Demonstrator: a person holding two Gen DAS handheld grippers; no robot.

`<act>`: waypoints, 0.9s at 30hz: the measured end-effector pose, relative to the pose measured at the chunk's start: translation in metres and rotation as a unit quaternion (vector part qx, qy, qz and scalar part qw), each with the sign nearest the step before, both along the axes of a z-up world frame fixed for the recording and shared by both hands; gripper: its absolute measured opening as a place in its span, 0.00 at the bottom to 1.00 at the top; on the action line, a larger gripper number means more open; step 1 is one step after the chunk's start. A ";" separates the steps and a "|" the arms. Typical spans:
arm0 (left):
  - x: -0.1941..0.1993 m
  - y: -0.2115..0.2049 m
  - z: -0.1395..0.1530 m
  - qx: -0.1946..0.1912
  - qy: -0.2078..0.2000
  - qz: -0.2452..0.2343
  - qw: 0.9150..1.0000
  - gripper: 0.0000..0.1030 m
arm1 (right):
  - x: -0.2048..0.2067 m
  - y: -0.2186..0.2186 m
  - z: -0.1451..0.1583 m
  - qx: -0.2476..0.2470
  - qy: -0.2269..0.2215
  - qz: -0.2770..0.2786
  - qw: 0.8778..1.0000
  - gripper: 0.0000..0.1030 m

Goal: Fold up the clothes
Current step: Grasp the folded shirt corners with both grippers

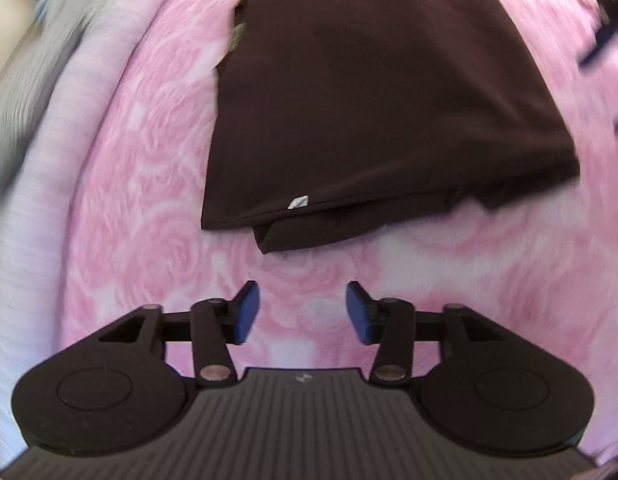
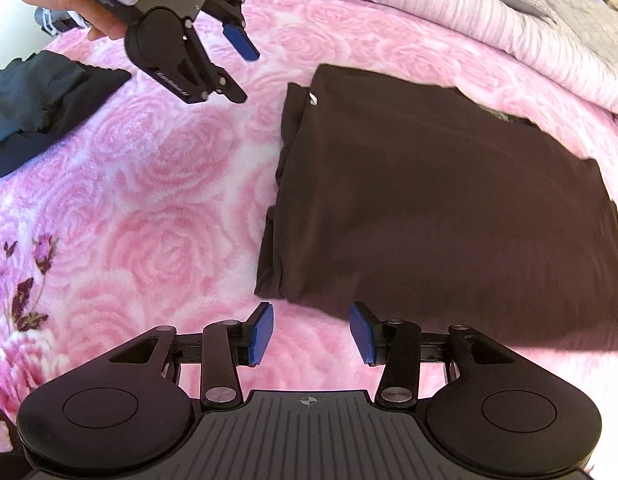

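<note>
Brown cloth, a shirt (image 2: 449,208) folded into a rough rectangle, lies flat on the pink rose-patterned blanket (image 2: 157,200) of the bed, with a small white tag (image 1: 298,202) showing at one corner. The left claw (image 1: 303,312) hangs released above the blanket, just short of the shirt's near edge, jaws spread and holding nothing. The right claw (image 2: 311,334) is likewise released and empty, its tips at the shirt's near corner, where the far pad sits over the dark hem.

Risk lies in the loose layers. An under-layer pokes out past the top fold along the near edge in the left view, and the stacked edges on the side toward the left claw look uneven. A pinch that catches only the top ply would likely drag the fold open instead of lifting the whole stack. The plush blanket could also be caught in a low grab.

A second dark garment (image 2: 41,108) lies crumpled well apart, beyond the left claw. A striped pale cover (image 2: 489,20) is bunched along the far side. No basket, box or other container is visible, so nothing is held in one.
</note>
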State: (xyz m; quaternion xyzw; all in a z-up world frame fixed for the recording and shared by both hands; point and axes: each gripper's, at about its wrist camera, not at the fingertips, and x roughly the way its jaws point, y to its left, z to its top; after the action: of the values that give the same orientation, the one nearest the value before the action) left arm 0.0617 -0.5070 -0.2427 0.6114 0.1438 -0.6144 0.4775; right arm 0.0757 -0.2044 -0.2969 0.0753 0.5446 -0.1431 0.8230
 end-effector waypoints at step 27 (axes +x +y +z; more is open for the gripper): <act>0.015 -0.001 -0.103 -0.140 -0.207 -0.441 0.862 0.40 | 0.029 0.069 -0.089 -0.291 0.059 0.135 0.945 0.56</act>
State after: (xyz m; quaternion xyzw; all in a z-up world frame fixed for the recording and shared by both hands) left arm 0.0770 -0.5078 -0.3455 0.6510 -0.3306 -0.6335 0.2561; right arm 0.1048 -0.1358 -0.3859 -0.2499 0.5316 -0.1872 0.7874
